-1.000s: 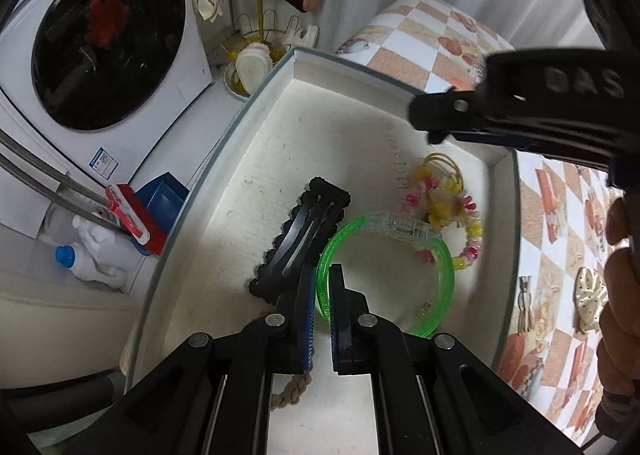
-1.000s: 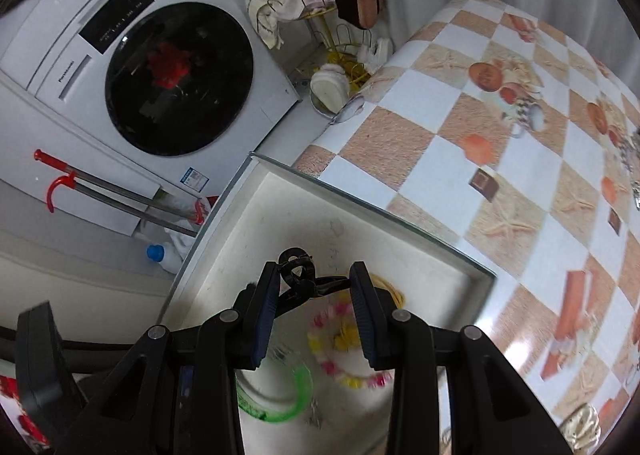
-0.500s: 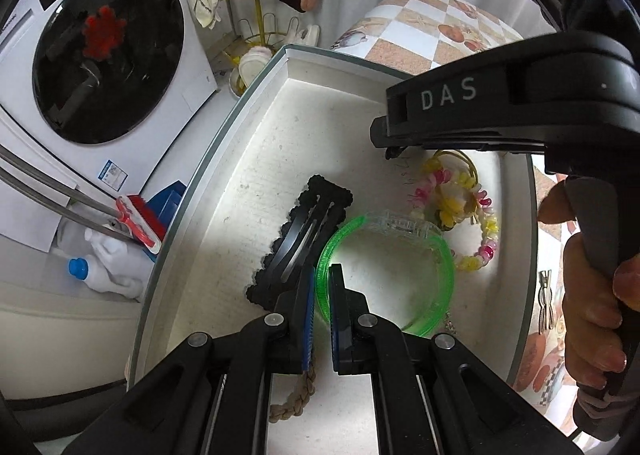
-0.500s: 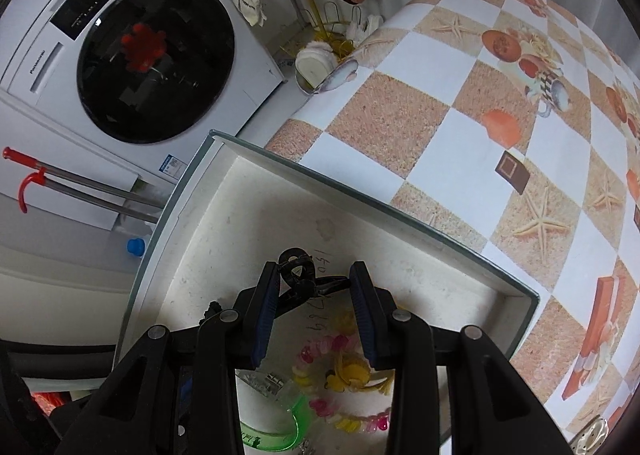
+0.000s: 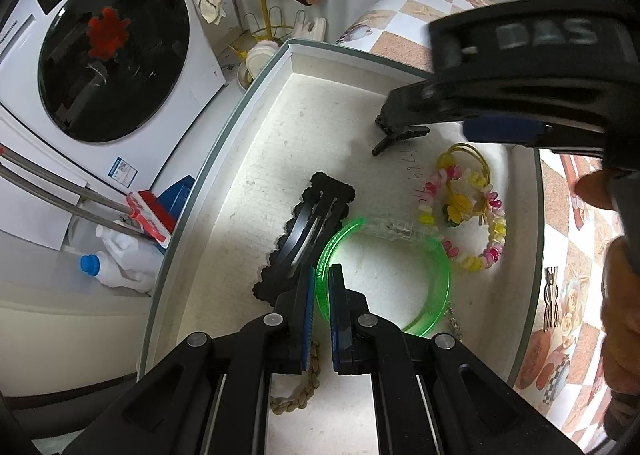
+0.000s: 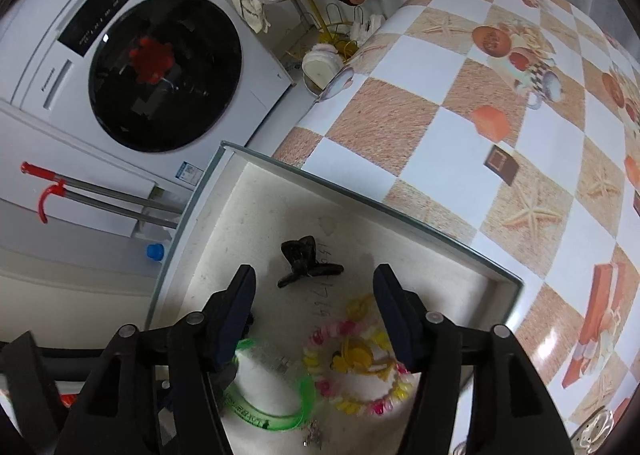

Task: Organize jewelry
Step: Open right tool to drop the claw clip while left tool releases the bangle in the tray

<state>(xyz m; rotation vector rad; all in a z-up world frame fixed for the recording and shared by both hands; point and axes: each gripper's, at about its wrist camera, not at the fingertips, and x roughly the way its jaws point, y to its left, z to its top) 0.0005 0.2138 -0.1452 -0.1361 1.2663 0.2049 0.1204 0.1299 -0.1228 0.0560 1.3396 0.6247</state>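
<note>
We pinch the stiff, light, slick green bangle (image 5: 384, 275) by its rim in the left jaws, while our right jaws have just spread, dropping the black claw clip (image 6: 306, 261) in the tray (image 6: 432, 231).

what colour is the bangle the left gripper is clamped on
Translucent bright green bangle with a clear clasp section, clearest in the left wrist view.

A translucent glossy green plastic bangle (image 5: 424, 255) lies on the tray's (image 5: 276, 127) matt, rough white lining.
</note>
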